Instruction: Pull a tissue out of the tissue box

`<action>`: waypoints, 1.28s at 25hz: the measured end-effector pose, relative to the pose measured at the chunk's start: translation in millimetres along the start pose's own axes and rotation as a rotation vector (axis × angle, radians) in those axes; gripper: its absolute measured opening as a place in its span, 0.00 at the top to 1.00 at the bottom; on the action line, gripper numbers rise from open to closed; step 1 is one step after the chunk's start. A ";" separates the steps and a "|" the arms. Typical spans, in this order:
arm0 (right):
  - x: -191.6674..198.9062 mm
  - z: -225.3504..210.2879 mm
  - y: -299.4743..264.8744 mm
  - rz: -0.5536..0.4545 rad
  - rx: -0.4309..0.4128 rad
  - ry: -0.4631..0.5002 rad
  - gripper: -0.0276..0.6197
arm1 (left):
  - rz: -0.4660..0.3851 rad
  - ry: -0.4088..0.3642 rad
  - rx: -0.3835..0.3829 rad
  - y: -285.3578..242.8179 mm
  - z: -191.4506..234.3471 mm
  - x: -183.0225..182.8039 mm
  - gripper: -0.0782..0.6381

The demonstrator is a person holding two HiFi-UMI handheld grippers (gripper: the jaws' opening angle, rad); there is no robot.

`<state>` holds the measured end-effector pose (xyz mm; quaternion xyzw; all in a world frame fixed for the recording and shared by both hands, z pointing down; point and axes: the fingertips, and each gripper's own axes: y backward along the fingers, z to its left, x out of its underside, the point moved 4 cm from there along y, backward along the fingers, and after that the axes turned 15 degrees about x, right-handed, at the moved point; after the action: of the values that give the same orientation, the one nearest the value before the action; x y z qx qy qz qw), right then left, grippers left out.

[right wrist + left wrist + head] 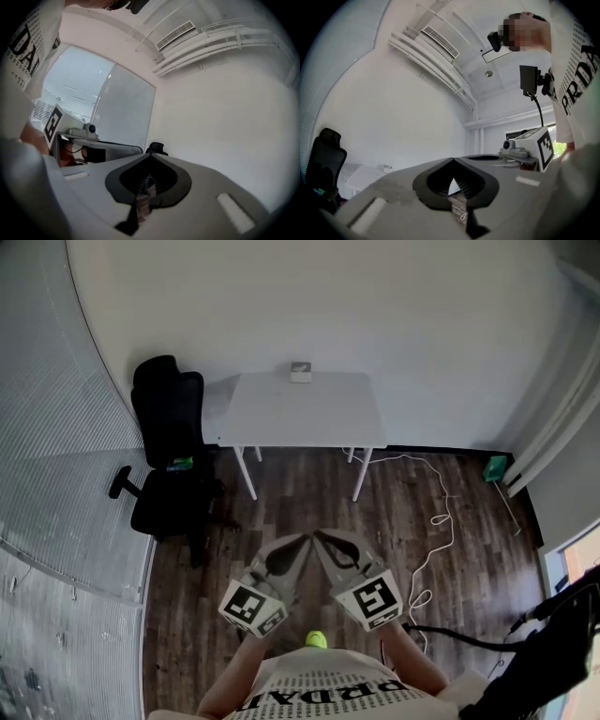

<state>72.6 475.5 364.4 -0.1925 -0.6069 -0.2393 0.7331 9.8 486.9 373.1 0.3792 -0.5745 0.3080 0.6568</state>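
A small tissue box [300, 372] stands at the far edge of a white table [302, 413] across the room, and shows tiny in the left gripper view as the tissue box [387, 168] on the table [363, 177]. Both grippers are held low in front of the person, far short of the table, pointing toward it. My left gripper [301, 539] [453, 159] has its jaw tips touching, with nothing between them. My right gripper [320, 535] [150, 155] is likewise shut and empty. Their tips sit close together, side by side.
A black office chair [169, 442] stands left of the table; its top shows as the chair [156, 148]. A white cable [439, 519] trails over the dark wood floor at the right, near a green object [495, 467]. Blinds cover the left wall.
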 end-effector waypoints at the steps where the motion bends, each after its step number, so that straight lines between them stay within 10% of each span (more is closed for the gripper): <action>1: 0.9 -1.4 -2.1 0.001 0.000 0.002 0.95 | 0.003 -0.001 0.003 -1.2 2.2 0.6 0.90; 32: -2.0 -41.2 -211.0 0.029 0.102 0.011 0.95 | -0.005 0.015 0.113 -32.1 222.7 -22.2 0.90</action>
<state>-18.1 280.9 352.9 -0.1623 -0.6114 -0.1985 0.7486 -82.6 281.1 358.2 0.4148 -0.5502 0.3411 0.6394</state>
